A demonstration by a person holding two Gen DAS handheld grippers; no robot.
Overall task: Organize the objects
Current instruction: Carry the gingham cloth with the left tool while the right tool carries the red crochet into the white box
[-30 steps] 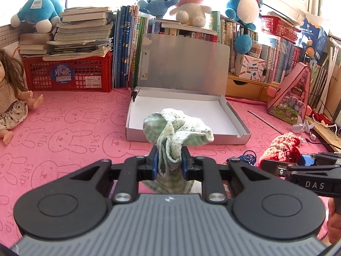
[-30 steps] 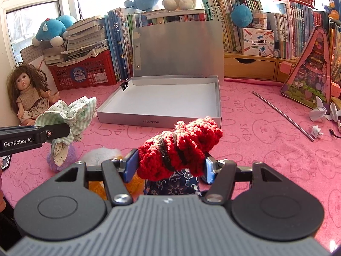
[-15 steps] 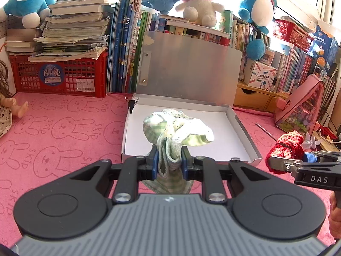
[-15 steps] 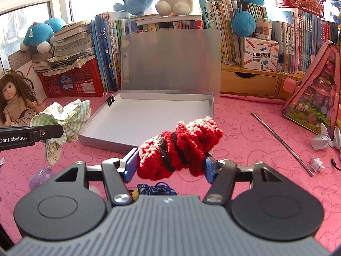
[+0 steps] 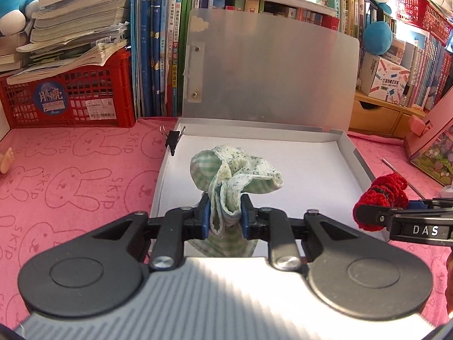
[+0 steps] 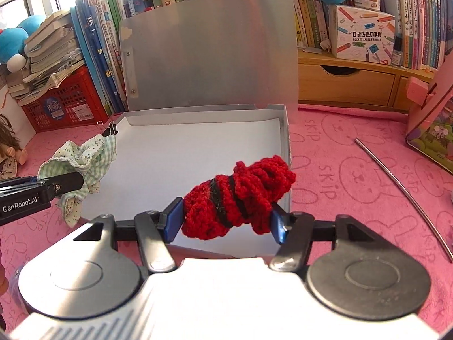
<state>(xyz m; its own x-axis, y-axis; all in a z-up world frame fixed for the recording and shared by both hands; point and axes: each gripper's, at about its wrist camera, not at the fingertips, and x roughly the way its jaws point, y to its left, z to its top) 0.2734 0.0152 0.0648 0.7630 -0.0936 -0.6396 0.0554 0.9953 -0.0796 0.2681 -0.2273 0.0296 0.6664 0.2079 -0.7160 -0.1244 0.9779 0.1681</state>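
Note:
My left gripper (image 5: 225,216) is shut on a green checked cloth (image 5: 235,170) and holds it over the near left part of the open silver box (image 5: 355,155). The cloth also shows in the right wrist view (image 6: 85,155). My right gripper (image 6: 226,216) is shut on a red crocheted piece with black stripes (image 6: 240,195), held above the box's near edge (image 6: 286,141). The red piece also shows in the left wrist view (image 5: 380,198), at the box's right side. The box has a white sheet inside and its lid stands upright.
A black binder clip (image 5: 172,138) sits on the box's far left corner. A red crate (image 5: 70,99) with stacked books and upright books stand behind. A metal rod (image 6: 402,189) lies on the pink mat to the right, near a pink triangular case (image 6: 433,124). A doll (image 6: 8,147) sits at far left.
Both grippers have moved forward toward the box with their loads, and now hold them over it. The box looks much nearer in both views.

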